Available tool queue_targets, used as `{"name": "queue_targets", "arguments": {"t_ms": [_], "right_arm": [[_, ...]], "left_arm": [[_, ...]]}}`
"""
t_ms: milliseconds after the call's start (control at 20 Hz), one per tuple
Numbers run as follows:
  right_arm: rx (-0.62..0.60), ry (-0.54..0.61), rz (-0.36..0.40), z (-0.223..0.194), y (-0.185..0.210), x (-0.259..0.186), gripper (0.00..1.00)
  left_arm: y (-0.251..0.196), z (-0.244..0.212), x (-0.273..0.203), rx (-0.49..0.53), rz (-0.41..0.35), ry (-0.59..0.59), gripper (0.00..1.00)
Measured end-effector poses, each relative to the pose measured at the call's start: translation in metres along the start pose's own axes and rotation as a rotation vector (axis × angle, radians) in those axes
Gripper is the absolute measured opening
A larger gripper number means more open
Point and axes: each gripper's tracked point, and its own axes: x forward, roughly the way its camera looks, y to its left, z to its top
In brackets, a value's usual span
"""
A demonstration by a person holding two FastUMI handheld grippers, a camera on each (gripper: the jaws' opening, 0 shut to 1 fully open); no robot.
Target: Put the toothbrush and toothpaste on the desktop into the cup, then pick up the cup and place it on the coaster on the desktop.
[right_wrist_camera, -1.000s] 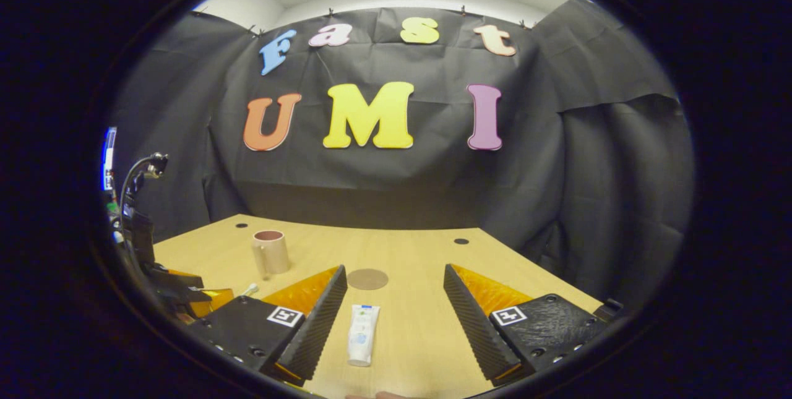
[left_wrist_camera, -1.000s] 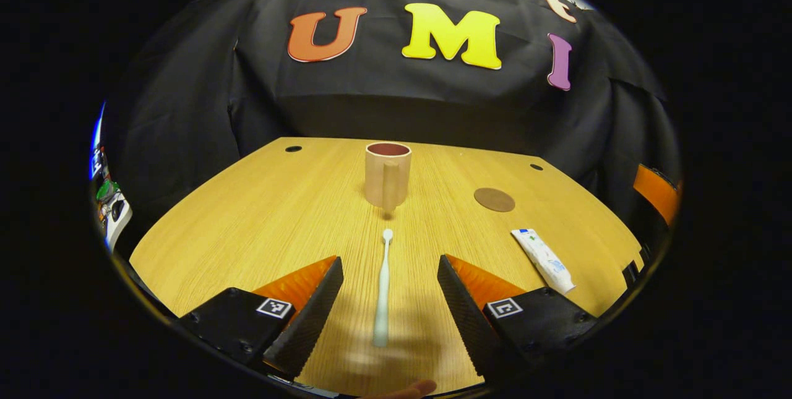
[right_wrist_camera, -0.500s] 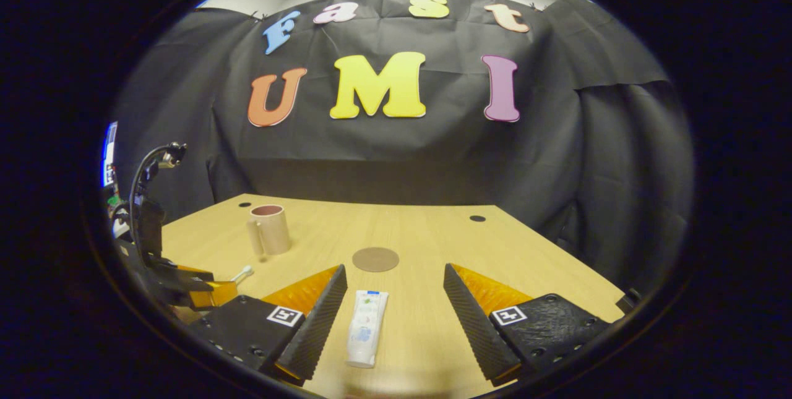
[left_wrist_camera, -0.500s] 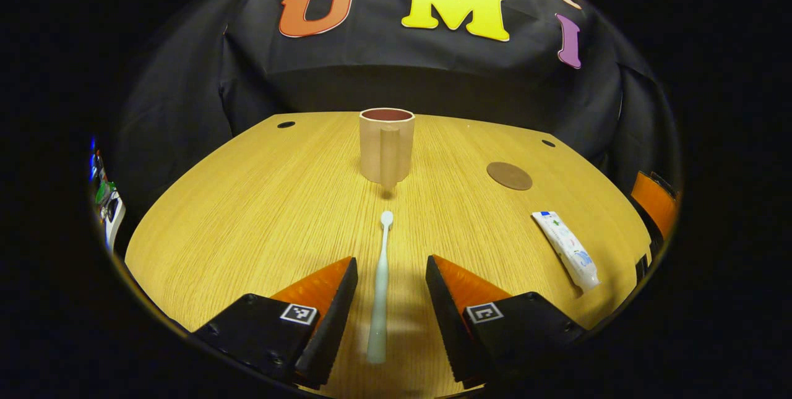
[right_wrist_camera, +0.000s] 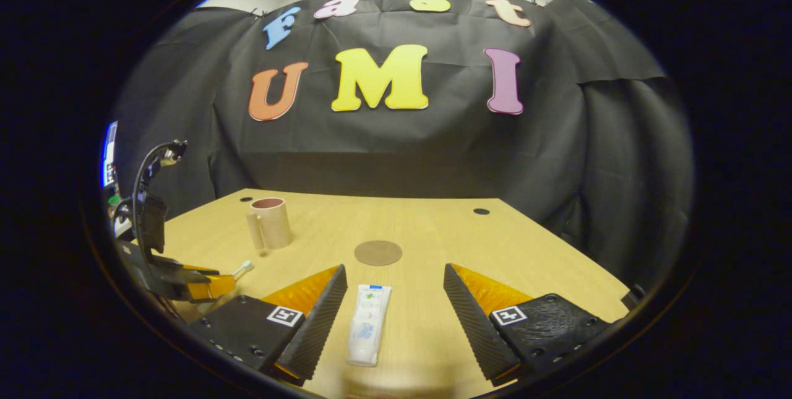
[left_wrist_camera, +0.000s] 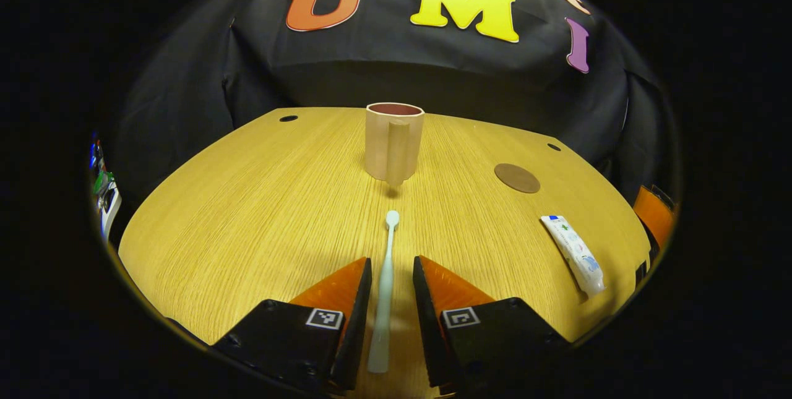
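Left gripper view. Left gripper (left_wrist_camera: 391,275) low over the wooden desktop (left_wrist_camera: 247,201), jaws narrowed to a slim gap around the handle of the toothbrush (left_wrist_camera: 384,291); contact of the pads with the handle not clear from this angle, possibly just short of touching. Toothbrush flat on the desktop, head pointing toward the cup (left_wrist_camera: 393,142) and stopping near its base. Cup upright, handle facing the camera, nothing seen inside. Round brown coaster (left_wrist_camera: 516,177) to the right of the cup, bare. Toothpaste (left_wrist_camera: 573,253) flat, right of the cup and nearer than the coaster, well apart from both.

Right gripper view. Right gripper (right_wrist_camera: 395,300) with jaws spread wide, holding nothing. Toothpaste (right_wrist_camera: 369,323) lying lengthwise between the two fingers, touching neither. Coaster (right_wrist_camera: 378,252) just beyond the tube, to the right of the cup (right_wrist_camera: 270,223). Left gripper (right_wrist_camera: 210,284) nearer than the cup, down at the desktop (right_wrist_camera: 433,226), toothbrush (right_wrist_camera: 242,269) head projecting past its tips.
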Motion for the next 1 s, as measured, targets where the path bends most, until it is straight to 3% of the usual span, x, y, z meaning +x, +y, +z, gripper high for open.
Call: {"name": "queue_targets", "arguments": {"t_ms": [250, 450, 600, 750, 1000], "right_arm": [[0.016, 0.002, 0.002, 0.001, 0.000, 0.002, 0.95], [0.011, 0.010, -0.001, 0.000, 0.001, 0.005, 0.95], [0.007, 0.016, 0.004, -0.001, 0.004, 0.006, 0.95], [0.001, 0.021, 0.008, -0.001, 0.006, 0.008, 0.95], [-0.013, 0.044, 0.006, -0.005, 0.010, 0.013, 0.95]], "left_arm": [[0.002, -0.005, 0.002, 0.025, 0.016, 0.023, 0.43], [0.003, -0.007, 0.002, 0.081, 0.033, 0.029, 0.33], [0.005, -0.005, 0.003, 0.064, 0.029, 0.018, 0.27], [0.005, -0.004, 0.003, 0.037, 0.006, 0.004, 0.15], [-0.001, -0.004, 0.001, 0.067, -0.031, -0.004, 0.11]]}}
